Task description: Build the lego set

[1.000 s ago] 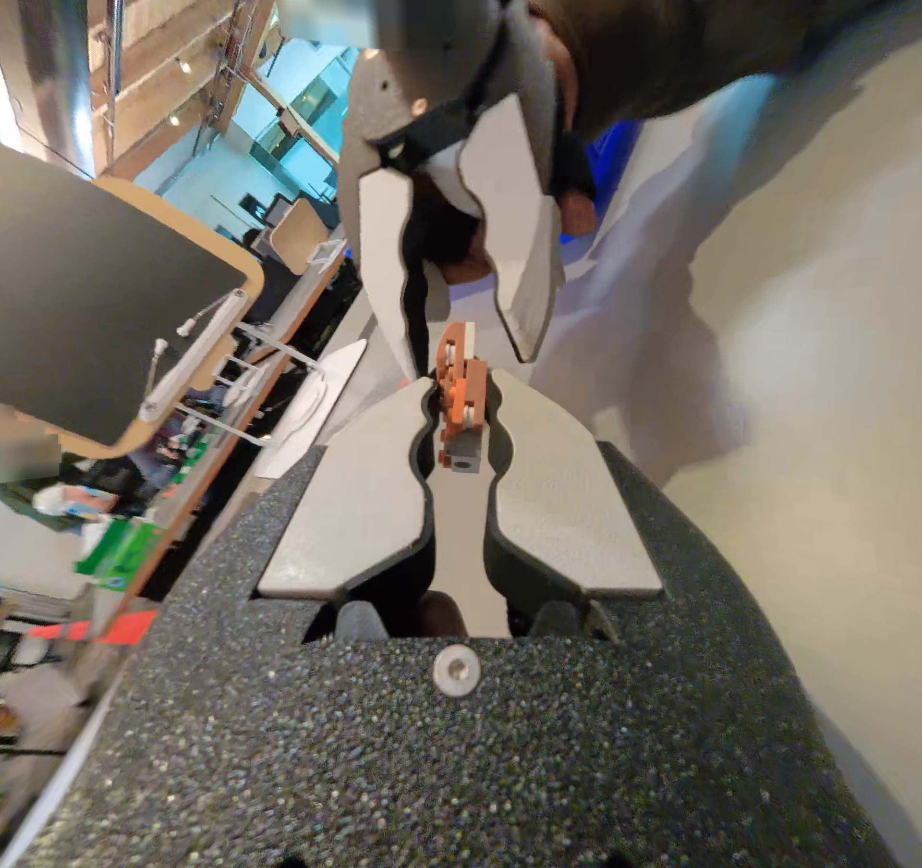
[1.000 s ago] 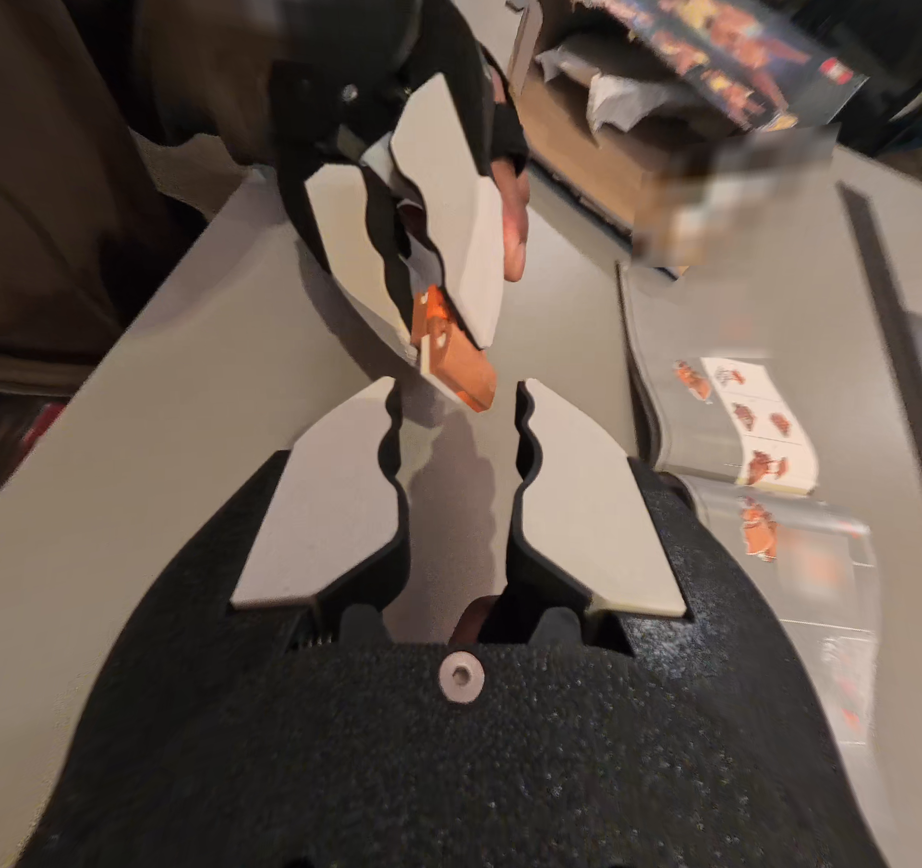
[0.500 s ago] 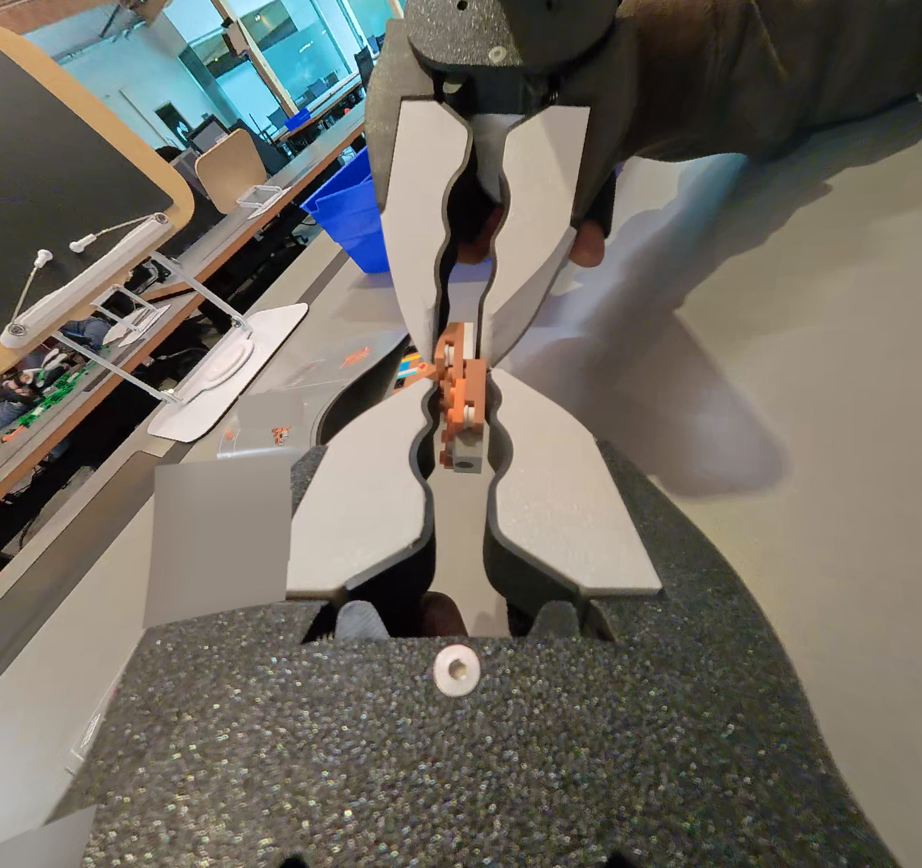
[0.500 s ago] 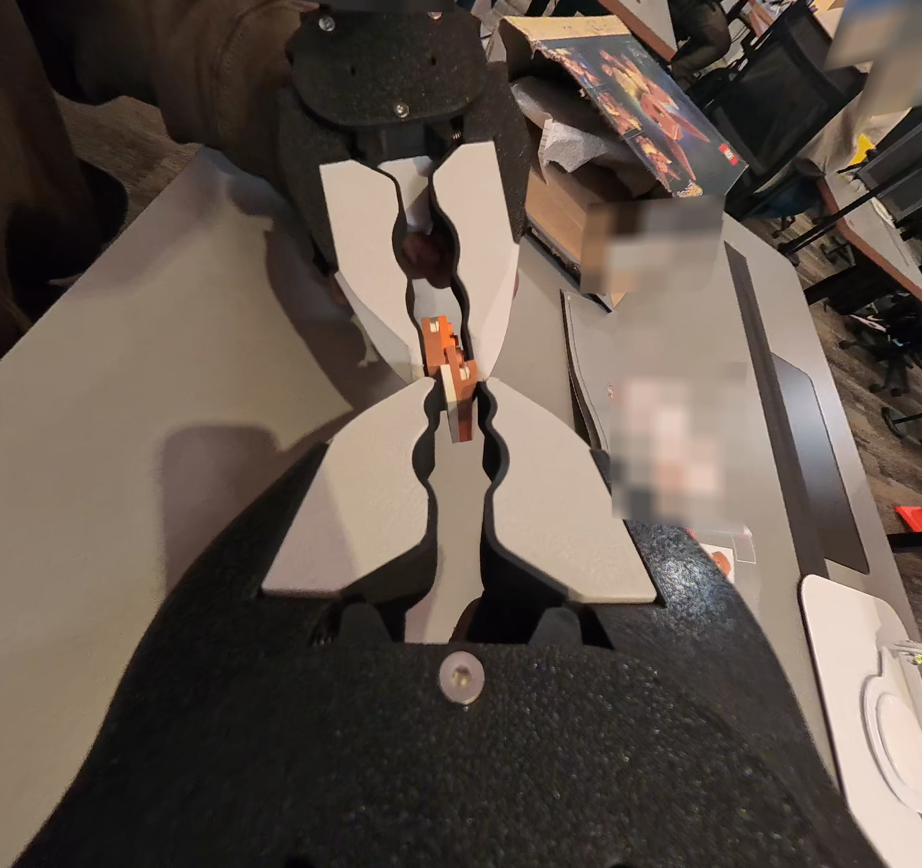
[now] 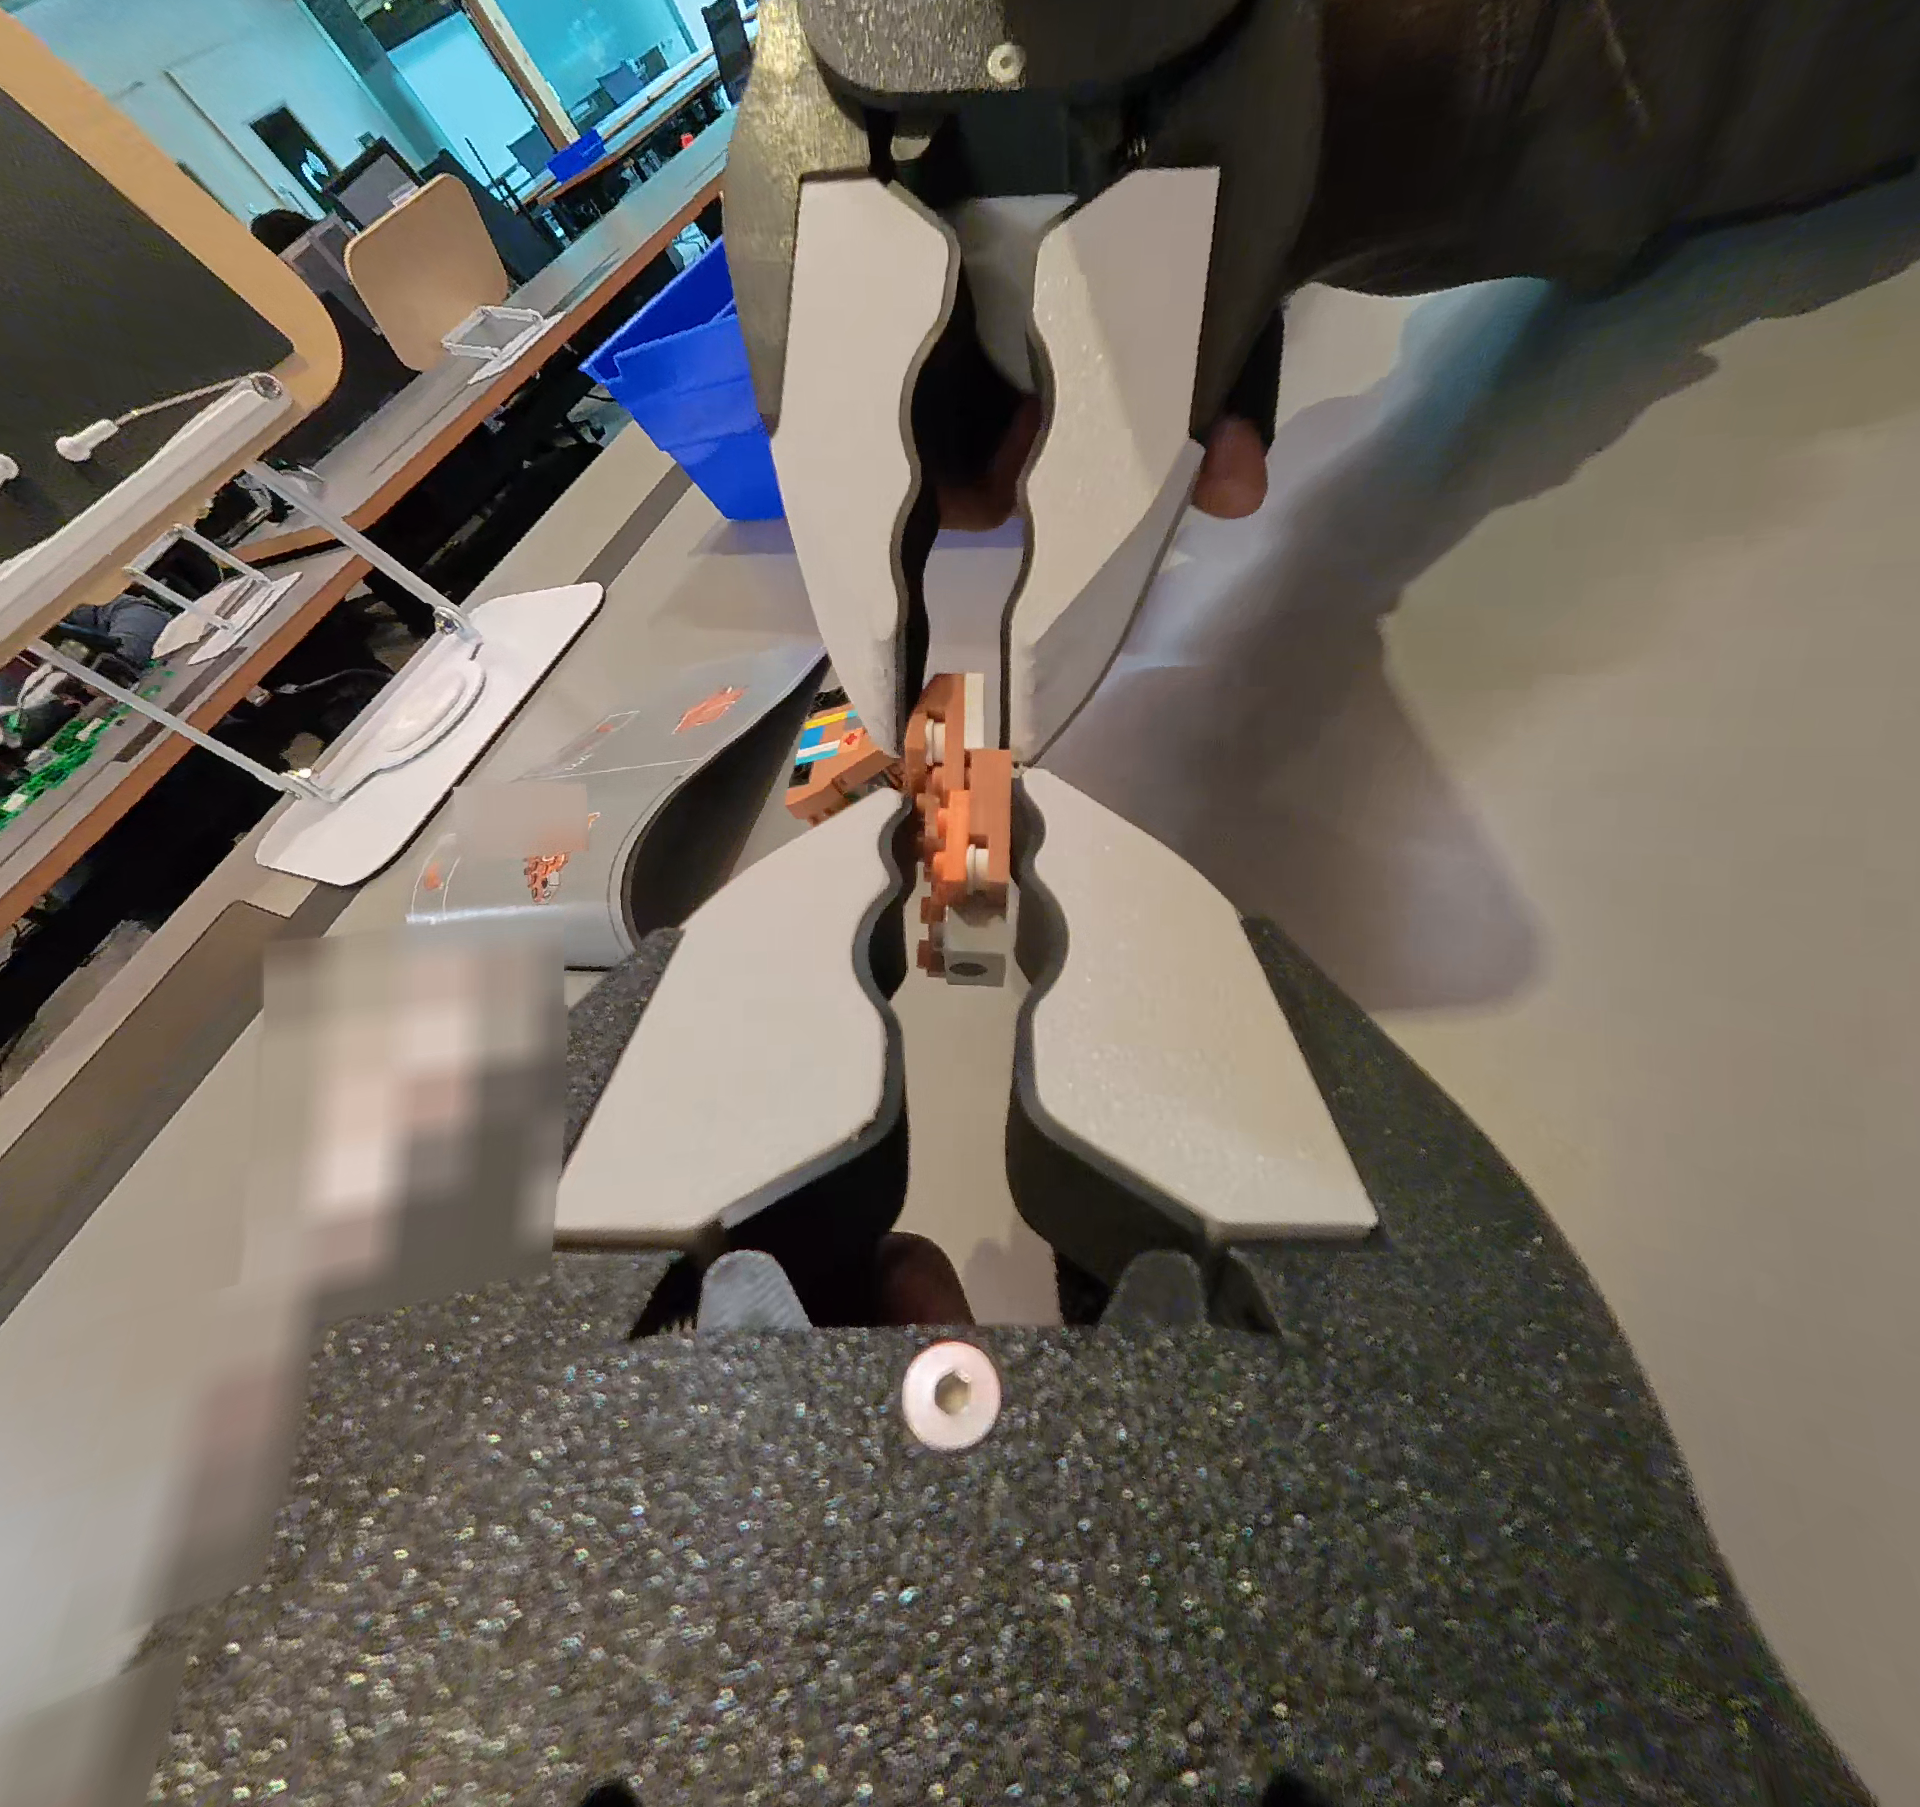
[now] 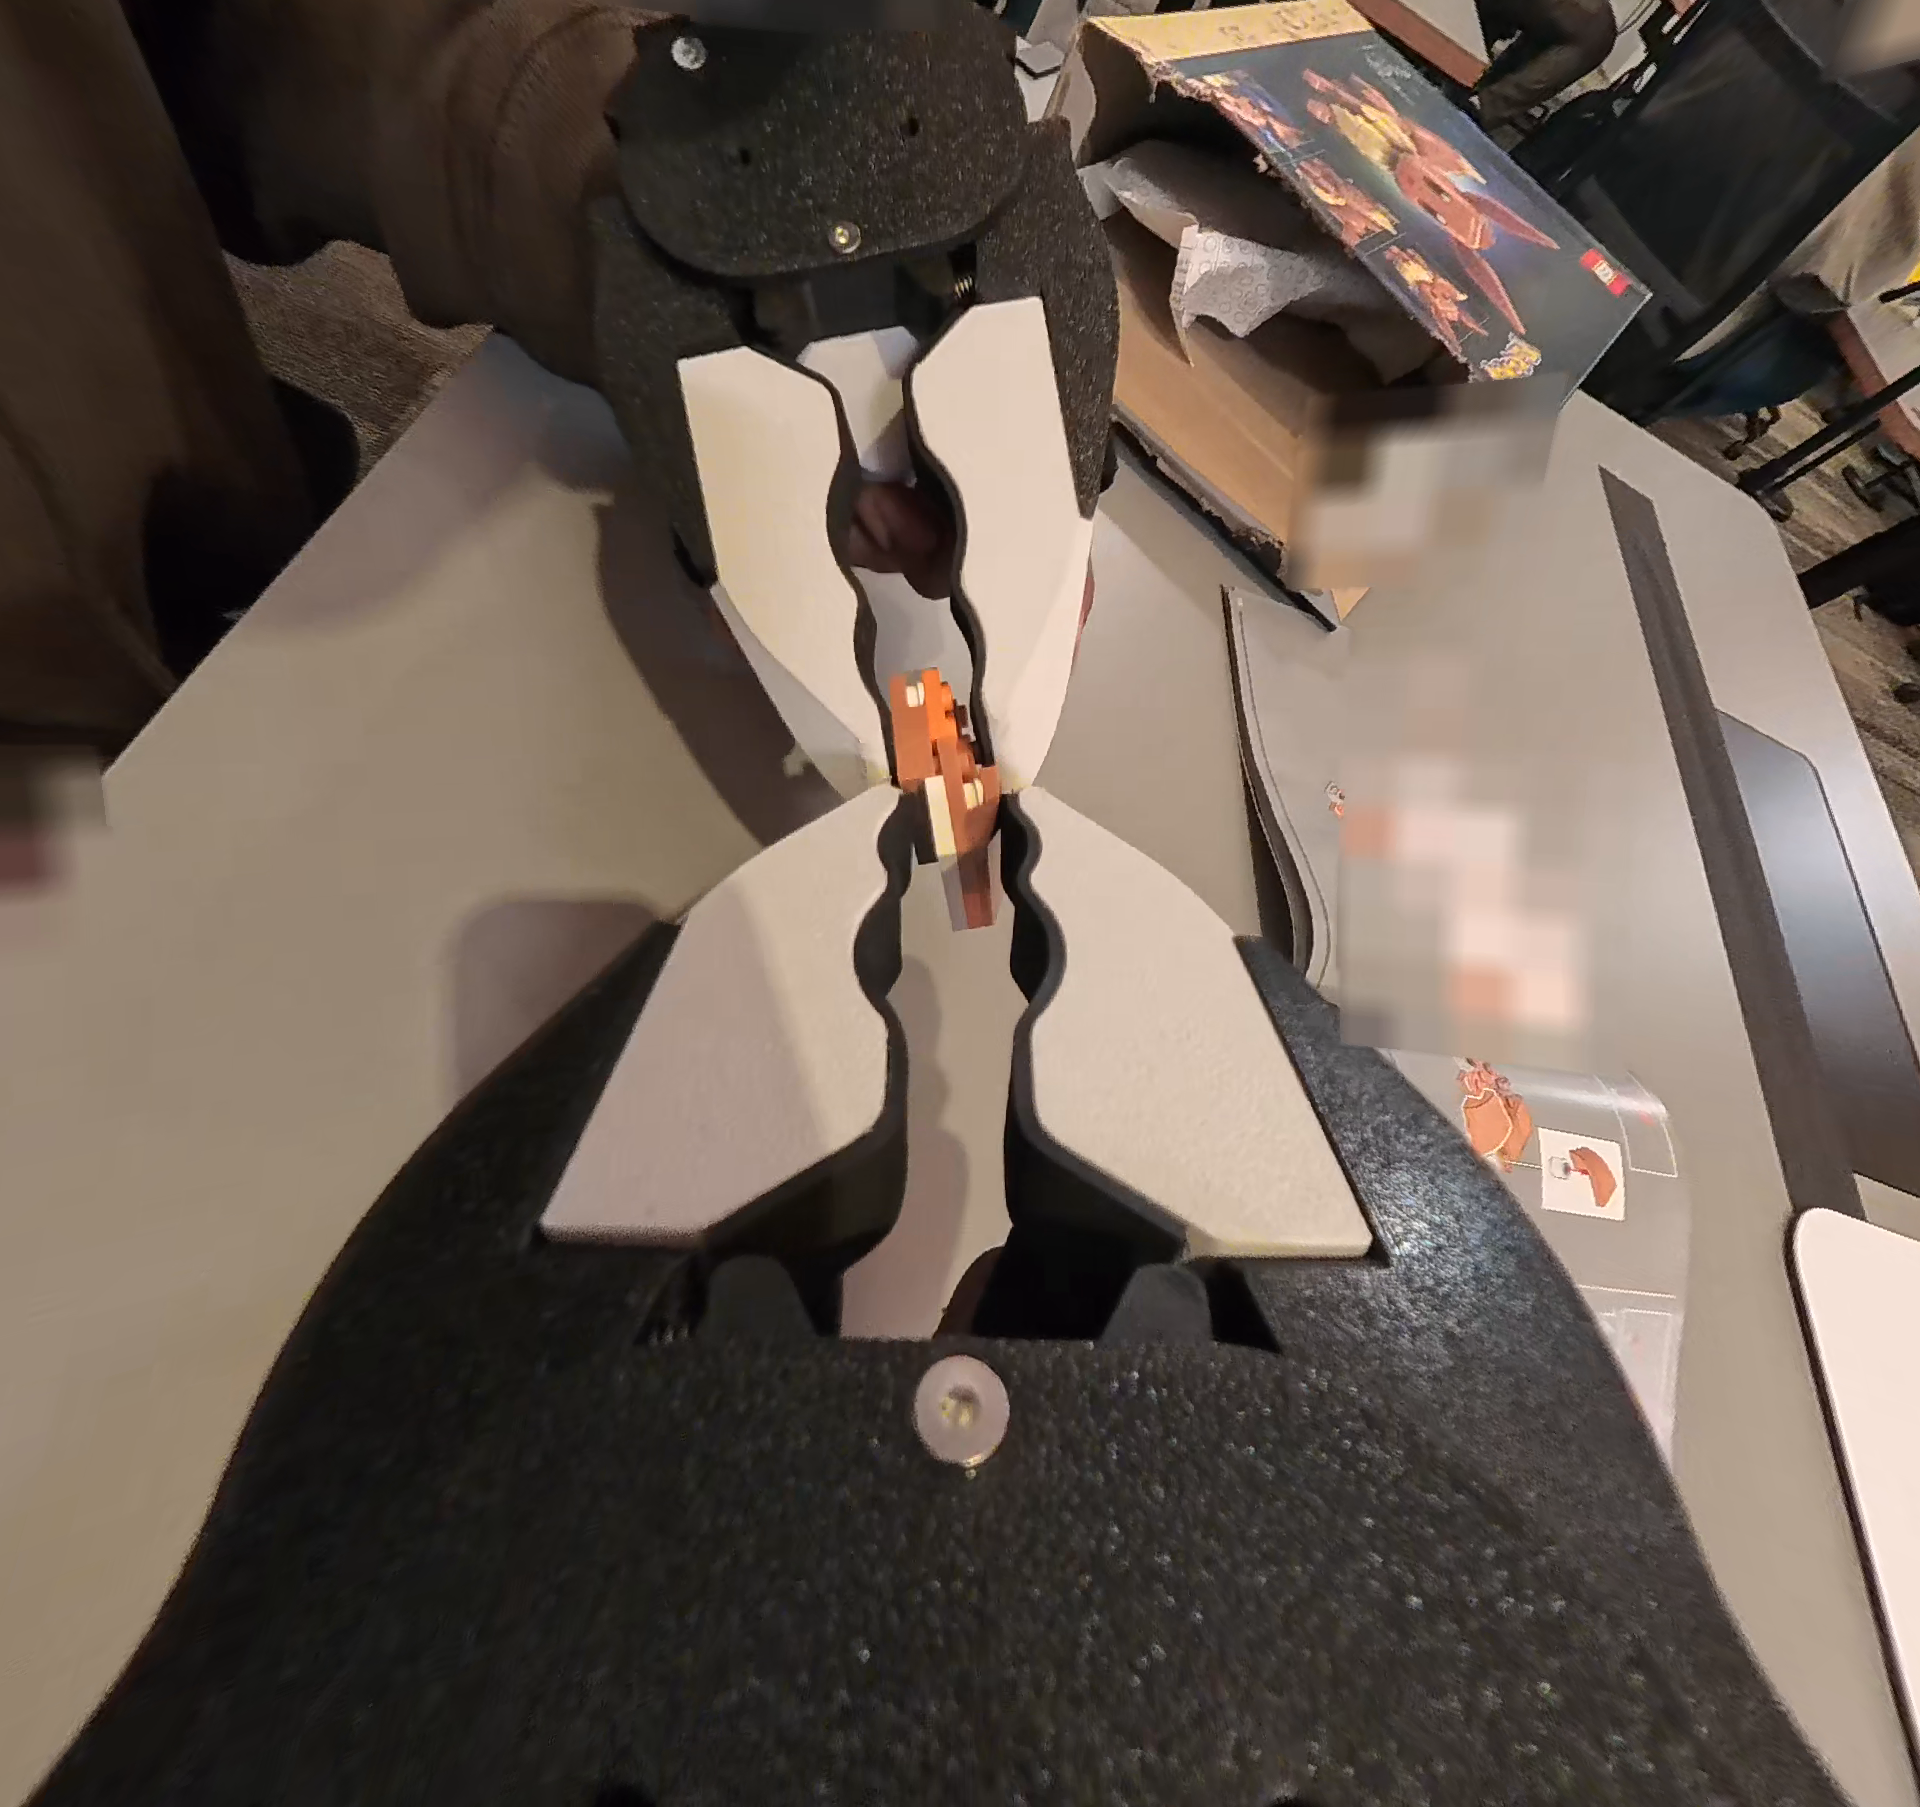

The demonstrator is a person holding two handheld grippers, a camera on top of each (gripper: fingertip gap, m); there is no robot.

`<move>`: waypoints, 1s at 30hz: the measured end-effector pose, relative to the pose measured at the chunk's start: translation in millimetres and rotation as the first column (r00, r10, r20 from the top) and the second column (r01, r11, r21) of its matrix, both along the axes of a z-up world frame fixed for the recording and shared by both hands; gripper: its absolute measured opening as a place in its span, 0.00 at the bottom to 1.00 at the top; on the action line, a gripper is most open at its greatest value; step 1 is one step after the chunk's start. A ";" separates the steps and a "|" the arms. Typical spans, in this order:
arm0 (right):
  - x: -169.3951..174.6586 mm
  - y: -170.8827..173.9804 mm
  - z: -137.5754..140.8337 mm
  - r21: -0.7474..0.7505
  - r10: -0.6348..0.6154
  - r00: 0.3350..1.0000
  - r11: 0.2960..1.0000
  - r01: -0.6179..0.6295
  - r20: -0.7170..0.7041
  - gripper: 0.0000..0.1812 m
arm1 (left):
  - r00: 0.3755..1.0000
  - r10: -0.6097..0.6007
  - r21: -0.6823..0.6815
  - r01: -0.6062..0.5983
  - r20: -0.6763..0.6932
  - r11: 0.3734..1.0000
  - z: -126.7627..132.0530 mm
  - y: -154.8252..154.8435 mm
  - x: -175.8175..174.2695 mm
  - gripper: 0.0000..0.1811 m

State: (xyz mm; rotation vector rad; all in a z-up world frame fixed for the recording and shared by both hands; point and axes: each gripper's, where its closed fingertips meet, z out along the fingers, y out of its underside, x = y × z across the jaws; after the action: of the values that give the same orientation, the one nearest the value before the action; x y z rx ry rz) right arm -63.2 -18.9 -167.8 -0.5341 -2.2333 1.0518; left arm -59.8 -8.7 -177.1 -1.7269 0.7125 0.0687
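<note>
Left gripper [image 5: 961,801] pinching brown brick cluster [image 5: 961,838] mid-air above table [image 5: 1662,822]. Right gripper [image 6: 945,801] closed on same cluster, tip to tip. Risk: uneven squeeze or twist pops bricks apart; cluster drops near booklet [image 6: 1558,1123].

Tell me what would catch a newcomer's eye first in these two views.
First, the small orange-brown lego assembly, gripped from opposite sides in mid-air above the grey table by the left tool and the right tool, meeting tip to tip. Next, the torn-open cardboard set box at the table's far end in the right wrist view, and the blue bin behind the tools in the left wrist view.
</note>
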 end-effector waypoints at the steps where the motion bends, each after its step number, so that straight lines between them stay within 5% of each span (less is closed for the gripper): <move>1: 0.6 -0.1 -1.0 0.000 0.000 1.000 1.000 0.000 0.006 0.08 | 1.000 0.001 -0.008 -0.001 -0.003 1.000 -1.0 0.0 0.3 0.09; 22: 1.3 2.7 -4.1 -0.001 -0.029 0.999 1.000 0.029 0.014 0.08 | 1.000 0.020 0.002 -0.020 -0.007 1.000 -3.2 2.8 0.0 0.08; 30: -0.6 8.9 -1.0 -0.030 -0.061 0.998 0.998 0.060 -0.015 0.13 | 0.966 -0.071 0.044 0.062 0.248 0.997 9.9 -1.9 -0.2 0.09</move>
State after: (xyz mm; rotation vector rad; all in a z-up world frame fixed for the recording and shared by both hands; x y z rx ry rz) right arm -63.8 -10.0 -168.8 -0.5998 -2.1772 1.0558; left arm -59.9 -10.6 -167.1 -1.6401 0.5783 -0.1784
